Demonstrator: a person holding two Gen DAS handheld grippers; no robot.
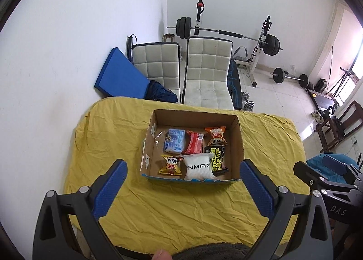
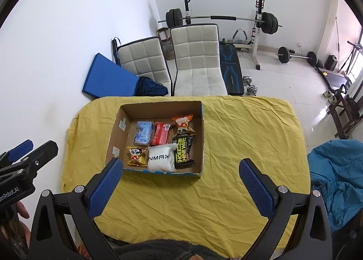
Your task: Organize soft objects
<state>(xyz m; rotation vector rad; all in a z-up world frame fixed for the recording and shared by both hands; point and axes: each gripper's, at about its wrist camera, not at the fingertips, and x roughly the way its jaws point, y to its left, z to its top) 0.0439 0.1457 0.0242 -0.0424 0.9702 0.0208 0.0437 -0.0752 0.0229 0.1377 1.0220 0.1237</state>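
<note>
1. From where I stand, both tools hang above the near edge of the surface covered with a wrinkled yellow cloth (image 1: 136, 210), and neither holds anything.
2. The left hand-held gripper (image 1: 183, 182) has its blue-padded fingers spread wide with nothing between them; the right hand-held gripper (image 2: 180, 182) is just as wide and just as empty.
3. The soft things all lie inside the open brown cardboard box (image 1: 238, 137), which sits on the cloth ahead of both tools.
4. Far row, left to right: a pale blue soft pack (image 1: 174, 141), a red wrapped pack (image 1: 192, 144), an orange snack bag with a cartoon face (image 1: 215, 135).
5. Near row: a small gold-and-red snack bag (image 1: 170, 164), a white soft pouch with black lettering (image 1: 198, 167), a black-and-yellow wipes packet (image 1: 217, 161).
6. Nothing soft is visible on the cloth outside the box, so I judge the sorting to be at or near its end.
7. The box lies straight ahead of the left tool and ahead-left of the right one, so the left is better lined up.
8. The white pouch is nearest, touching the near wall; the wipes packet's long axis runs away from the tools.
</note>
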